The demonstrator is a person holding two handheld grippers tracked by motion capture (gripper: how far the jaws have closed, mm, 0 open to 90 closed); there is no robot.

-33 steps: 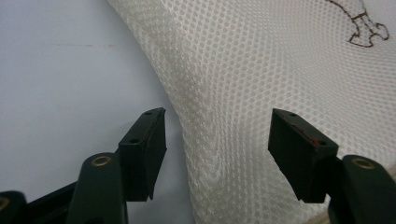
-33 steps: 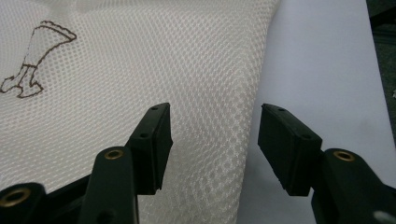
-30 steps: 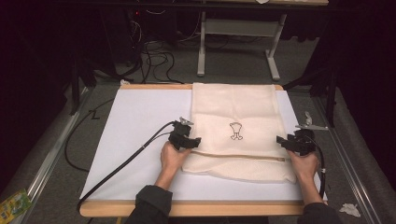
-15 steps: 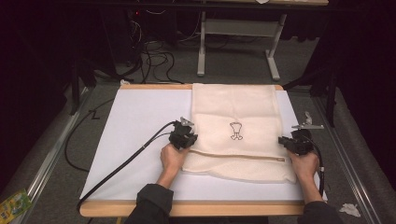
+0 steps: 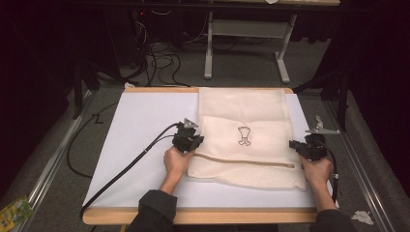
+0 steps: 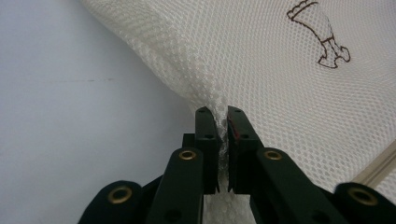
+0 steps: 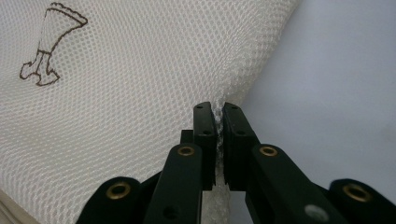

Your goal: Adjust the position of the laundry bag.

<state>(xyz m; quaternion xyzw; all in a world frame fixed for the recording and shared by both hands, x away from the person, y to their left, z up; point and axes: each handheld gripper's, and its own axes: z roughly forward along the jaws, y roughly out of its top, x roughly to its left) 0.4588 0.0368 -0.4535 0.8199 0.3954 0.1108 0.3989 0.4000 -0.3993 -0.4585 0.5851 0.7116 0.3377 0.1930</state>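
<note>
A cream mesh bag with a zip near its front edge and a small brown emblem lies flat on the white board. My left gripper pinches the bag's left edge; in the left gripper view a fold of mesh is squeezed between the jaws, which have just been closing. At the bag's right edge my right gripper does the same, and the right gripper view shows mesh caught between jaws that have just been closing.
The board rests on a wooden table. The left gripper's black cable runs across the board to the front left. Metal rails flank the table. Cables and a table frame lie beyond the far edge.
Both grippers have closed their jaws onto the bag's side edges. The left hand shifted slightly toward the bag; the right hand stayed put.
</note>
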